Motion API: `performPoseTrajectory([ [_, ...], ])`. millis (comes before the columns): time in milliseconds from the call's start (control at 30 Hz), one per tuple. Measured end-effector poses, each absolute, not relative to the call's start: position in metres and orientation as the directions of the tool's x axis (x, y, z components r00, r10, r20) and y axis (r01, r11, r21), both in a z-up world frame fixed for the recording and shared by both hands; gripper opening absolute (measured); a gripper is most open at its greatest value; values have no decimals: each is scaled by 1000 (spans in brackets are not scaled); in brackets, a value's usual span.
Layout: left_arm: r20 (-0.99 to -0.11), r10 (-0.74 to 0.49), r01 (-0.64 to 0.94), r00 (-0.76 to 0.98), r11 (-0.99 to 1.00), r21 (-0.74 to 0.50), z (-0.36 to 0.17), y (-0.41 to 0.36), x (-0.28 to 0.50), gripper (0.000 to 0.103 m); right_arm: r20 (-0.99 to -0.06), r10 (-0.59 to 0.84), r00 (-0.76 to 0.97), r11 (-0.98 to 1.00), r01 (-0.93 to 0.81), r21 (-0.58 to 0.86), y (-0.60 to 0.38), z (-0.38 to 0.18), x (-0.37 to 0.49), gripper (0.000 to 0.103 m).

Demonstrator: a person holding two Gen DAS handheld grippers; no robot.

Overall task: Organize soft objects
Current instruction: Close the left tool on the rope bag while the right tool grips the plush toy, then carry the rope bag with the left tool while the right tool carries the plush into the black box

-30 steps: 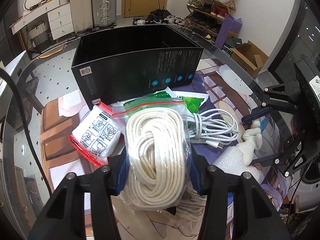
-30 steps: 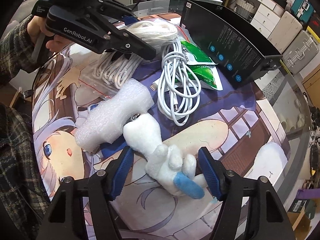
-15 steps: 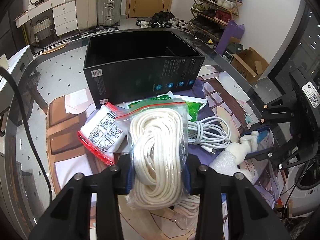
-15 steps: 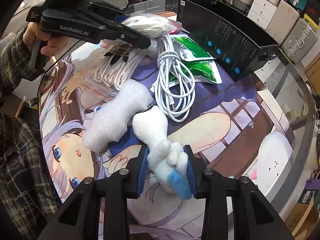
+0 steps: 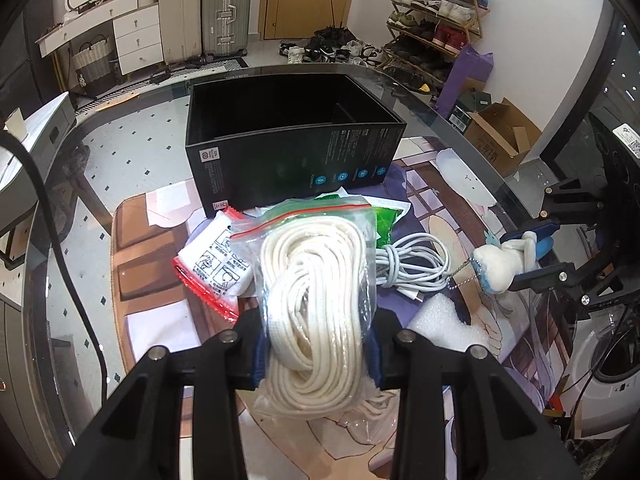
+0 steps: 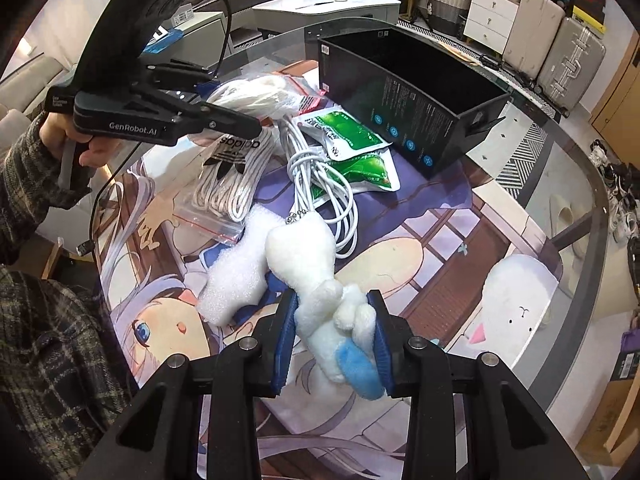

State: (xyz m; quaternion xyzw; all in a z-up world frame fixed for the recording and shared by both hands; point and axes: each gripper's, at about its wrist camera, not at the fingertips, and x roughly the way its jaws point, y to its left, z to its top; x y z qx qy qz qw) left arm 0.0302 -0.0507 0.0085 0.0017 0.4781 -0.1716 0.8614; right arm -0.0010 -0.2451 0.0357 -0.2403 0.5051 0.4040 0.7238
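My left gripper [image 5: 316, 354] is shut on a clear zip bag of white rope [image 5: 318, 300] and holds it above the mat, short of the open black box [image 5: 292, 152]. It also shows in the right wrist view [image 6: 256, 94]. My right gripper [image 6: 332, 340] is shut on a white and blue plush toy [image 6: 316, 276] with a ball chain, lifted off the mat. The toy also shows at the right of the left wrist view [image 5: 500, 266]. The black box [image 6: 408, 108] looks empty.
On the anime mat [image 6: 432, 248] lie a coiled white cable [image 6: 320, 184], green packets [image 6: 344, 136], a white foam piece [image 6: 236, 276], a second bag of laces [image 6: 228, 184] and a red-edged white packet [image 5: 216, 264]. The round glass table edge [image 6: 580, 248] is at the right.
My right gripper closed on the plush toy and lifted it off the mat. My left gripper raised the rope bag higher and pulled back from the box.
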Motion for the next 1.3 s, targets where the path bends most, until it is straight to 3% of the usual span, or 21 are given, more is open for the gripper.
performPoseTrajectory([
  [1300, -723, -175, 229, 668, 973, -23, 78, -39, 57, 36, -840, 403, 362, 699, -715, 27, -205, 101, 67, 35],
])
